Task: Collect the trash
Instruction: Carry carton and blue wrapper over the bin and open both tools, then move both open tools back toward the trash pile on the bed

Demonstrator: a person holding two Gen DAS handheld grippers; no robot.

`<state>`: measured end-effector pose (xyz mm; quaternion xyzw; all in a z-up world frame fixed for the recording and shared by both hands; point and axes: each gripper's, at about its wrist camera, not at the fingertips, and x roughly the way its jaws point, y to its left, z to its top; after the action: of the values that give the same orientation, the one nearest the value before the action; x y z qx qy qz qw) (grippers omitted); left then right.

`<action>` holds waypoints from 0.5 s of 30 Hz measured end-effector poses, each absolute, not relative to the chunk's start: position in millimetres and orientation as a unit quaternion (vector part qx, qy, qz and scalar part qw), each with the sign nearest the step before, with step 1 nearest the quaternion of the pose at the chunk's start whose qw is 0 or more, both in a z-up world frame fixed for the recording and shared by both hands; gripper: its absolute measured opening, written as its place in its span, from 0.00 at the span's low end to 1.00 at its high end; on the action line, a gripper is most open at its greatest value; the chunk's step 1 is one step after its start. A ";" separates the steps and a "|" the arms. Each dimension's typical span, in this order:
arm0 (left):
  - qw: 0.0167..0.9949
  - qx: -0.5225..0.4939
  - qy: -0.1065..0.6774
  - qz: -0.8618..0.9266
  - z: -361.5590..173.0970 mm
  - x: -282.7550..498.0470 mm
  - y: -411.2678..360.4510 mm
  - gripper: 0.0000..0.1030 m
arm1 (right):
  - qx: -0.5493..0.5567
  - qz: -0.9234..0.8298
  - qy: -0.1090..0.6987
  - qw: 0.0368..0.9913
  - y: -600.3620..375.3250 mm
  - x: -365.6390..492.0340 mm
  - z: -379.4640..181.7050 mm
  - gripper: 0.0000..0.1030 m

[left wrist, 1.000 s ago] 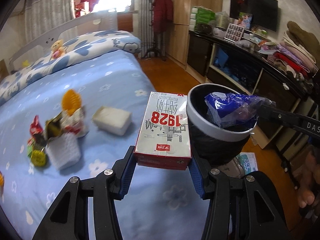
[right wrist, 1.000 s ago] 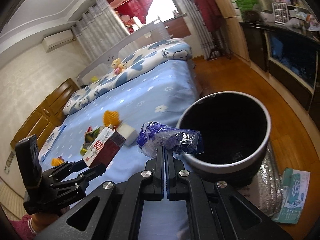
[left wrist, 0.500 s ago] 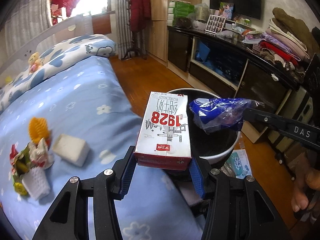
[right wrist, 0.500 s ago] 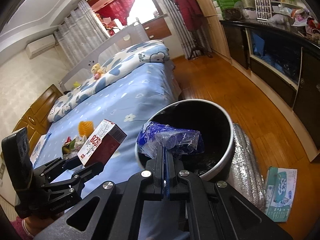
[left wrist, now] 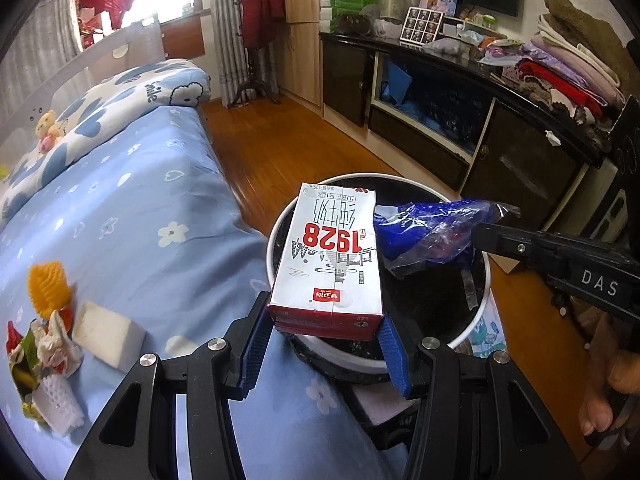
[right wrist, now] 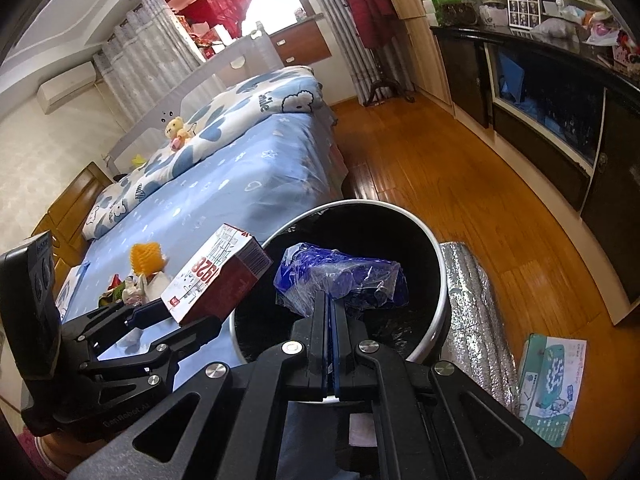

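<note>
Milk carton (left wrist: 330,260), white and red, marked 1928: clamped between the blue pads of the left gripper (left wrist: 325,334), jaws about half spread, over the near rim of the black waste bin (left wrist: 280,236). Blue plastic wrapper (right wrist: 340,278): pinched in the fully closed right gripper (right wrist: 330,312), over the bin's mouth. Bin stands against the blue bed (left wrist: 132,216); foam block (left wrist: 106,334) and wrappers (left wrist: 40,352) lie there.

blue bed (left wrist: 132,216) bears white foam block (left wrist: 106,334) and wrapper pile (left wrist: 40,352).

milk carton (left wrist: 329,256) now over the bin (left wrist: 478,312), blue wrapper (right wrist: 344,276) carried further above its opening
</note>
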<state>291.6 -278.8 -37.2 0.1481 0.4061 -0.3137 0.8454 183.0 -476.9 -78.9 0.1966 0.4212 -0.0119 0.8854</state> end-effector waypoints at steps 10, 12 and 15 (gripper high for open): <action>0.846 0.145 0.409 -0.310 -39.9 295.5 -289.5 0.62 | 0.221 -0.014 0.436 0.872 -492.0 194.0 -88.8 0.10; 0.848 0.142 0.408 -0.307 -39.8 292.8 -284.6 0.62 | 0.224 -0.016 0.434 0.873 -492.8 191.1 -87.2 0.14; 0.852 0.128 0.408 -0.301 -38.6 287.5 -271.6 0.66 | 0.226 -0.017 0.430 0.874 -491.6 187.2 -84.5 0.26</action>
<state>287.5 -271.6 -38.6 0.1279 0.4081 -0.3013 0.8523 187.2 -491.6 -84.5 0.2262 0.4303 -0.0167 0.8737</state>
